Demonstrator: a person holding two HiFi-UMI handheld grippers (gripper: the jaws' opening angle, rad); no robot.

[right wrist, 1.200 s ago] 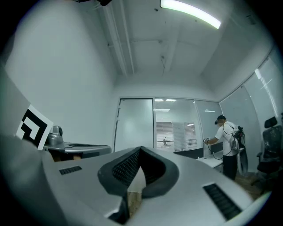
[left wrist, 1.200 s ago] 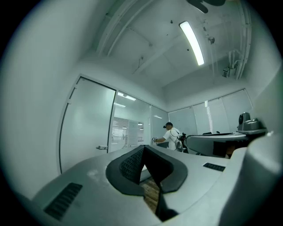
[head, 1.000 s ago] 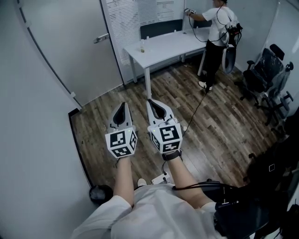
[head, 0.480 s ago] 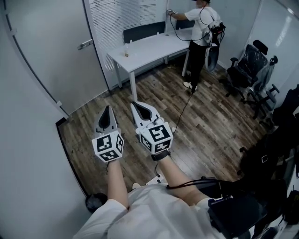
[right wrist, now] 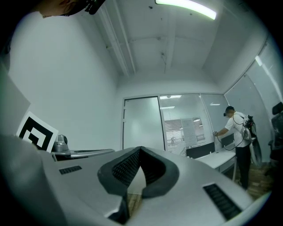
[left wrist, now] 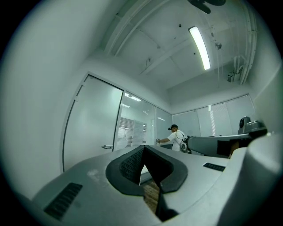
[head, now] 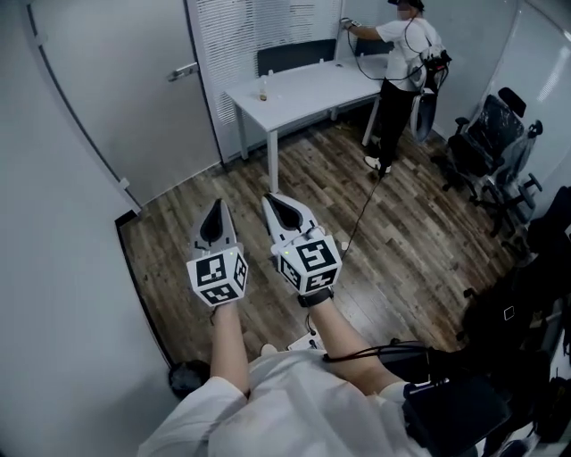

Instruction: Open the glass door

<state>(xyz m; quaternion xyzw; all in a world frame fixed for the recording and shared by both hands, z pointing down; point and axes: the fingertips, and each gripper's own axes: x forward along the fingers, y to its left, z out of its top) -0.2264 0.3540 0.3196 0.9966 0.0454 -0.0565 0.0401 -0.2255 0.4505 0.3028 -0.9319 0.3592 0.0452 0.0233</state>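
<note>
Nearest the head camera, two forearms reach forward side by side, one tool each.

Left gripper [head: 215, 207]: jaws closed, pads meeting at the tip, nothing between them. The left gripper view agrees, with the left gripper [left wrist: 142, 149] pinched together on empty air.

Right gripper [head: 270, 200]: jaws also together, holding nothing. In the right gripper view, the right gripper [right wrist: 140, 149] shows pads touching at the tip, with only a narrow slit lower down.

Both tools hang over the wood floor [head: 393, 241], close beside each other but not touching, the right one slightly ahead. Both point toward the far-left part of the room.

A pale wall [head: 53, 268] runs along the person's left, with a small dark bin [head: 190, 373] at its foot. A cable [head: 364, 210] trails across the boards toward the far end.

Farther out, upper left: the glass door [head: 125, 98], a frosted panel well apart from both grippers. It looks closed, flush in its frame. Its lever handle [head: 184, 70] sits at the right edge, untouched. In the left gripper view the glass door [left wrist: 93, 128] stands left of the jaws, and the lever handle [left wrist: 107, 147] is visible.

Right of the door are slatted blinds [head: 254, 27]. In front of them is a white table [head: 303, 89] carrying a small bottle [head: 263, 87], with a dark chair [head: 296, 55] behind.

Far end: a second person [head: 406, 49] stands at the table's right end, facing away. Office chairs [head: 491, 143] are grouped by the right wall.
</note>
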